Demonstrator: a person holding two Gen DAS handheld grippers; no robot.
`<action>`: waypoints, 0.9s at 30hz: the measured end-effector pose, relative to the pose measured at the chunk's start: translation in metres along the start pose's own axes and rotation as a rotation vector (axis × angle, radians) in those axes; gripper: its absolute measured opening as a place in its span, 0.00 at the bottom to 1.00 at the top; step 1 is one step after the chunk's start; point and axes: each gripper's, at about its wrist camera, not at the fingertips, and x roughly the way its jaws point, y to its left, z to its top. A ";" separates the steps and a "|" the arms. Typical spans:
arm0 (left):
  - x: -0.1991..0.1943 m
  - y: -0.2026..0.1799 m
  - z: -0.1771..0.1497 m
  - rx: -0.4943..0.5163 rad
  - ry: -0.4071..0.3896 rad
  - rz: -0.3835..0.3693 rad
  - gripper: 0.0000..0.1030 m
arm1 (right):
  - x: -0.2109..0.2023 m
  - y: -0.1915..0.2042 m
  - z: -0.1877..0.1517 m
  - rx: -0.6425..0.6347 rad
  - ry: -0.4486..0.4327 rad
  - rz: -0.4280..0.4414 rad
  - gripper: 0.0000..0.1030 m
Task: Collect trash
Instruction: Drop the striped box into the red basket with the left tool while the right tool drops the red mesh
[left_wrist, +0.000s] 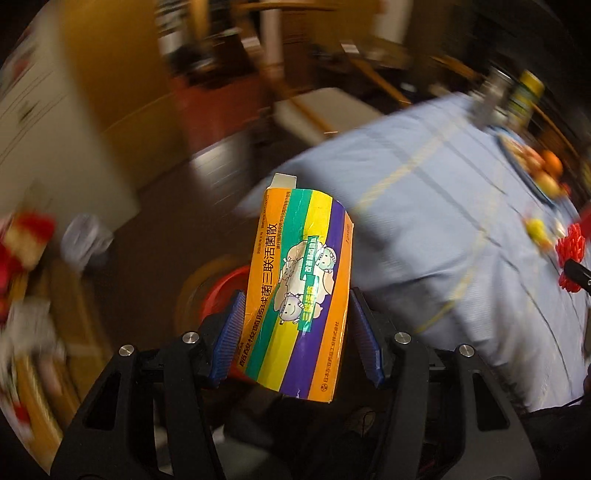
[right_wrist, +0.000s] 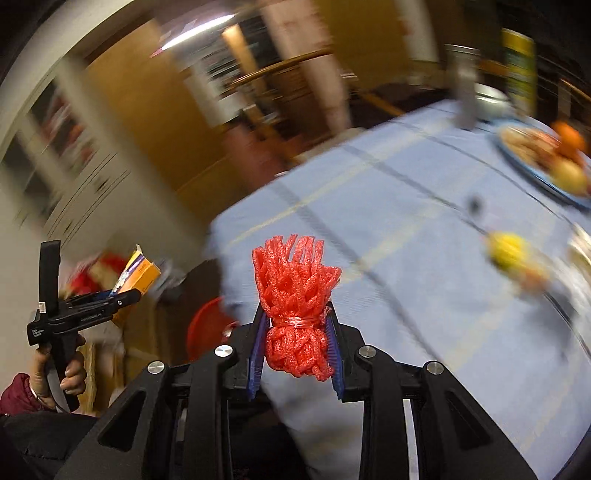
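While the left tool (left_wrist: 295, 325) squeezes the striped cardboard box (left_wrist: 299, 288) by its long sides, which looks light and easy to crush, the right tool (right_wrist: 297, 343) is clamped on the soft red foam net (right_wrist: 295, 295), both held off the blue surface (right_wrist: 406, 240).

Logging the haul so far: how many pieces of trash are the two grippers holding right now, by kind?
Striped medicine box, in the left gripper: 1
Red foam net, in the right gripper: 1
Total: 2
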 end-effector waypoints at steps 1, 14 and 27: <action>-0.001 0.009 -0.003 -0.025 0.003 0.009 0.55 | 0.008 0.013 0.005 -0.032 0.011 0.021 0.28; 0.035 0.056 0.001 -0.087 0.091 -0.030 0.58 | 0.044 0.060 0.024 -0.128 0.085 0.006 0.28; 0.057 0.075 0.006 -0.090 0.152 0.004 0.78 | 0.057 0.067 0.012 -0.094 0.126 -0.020 0.30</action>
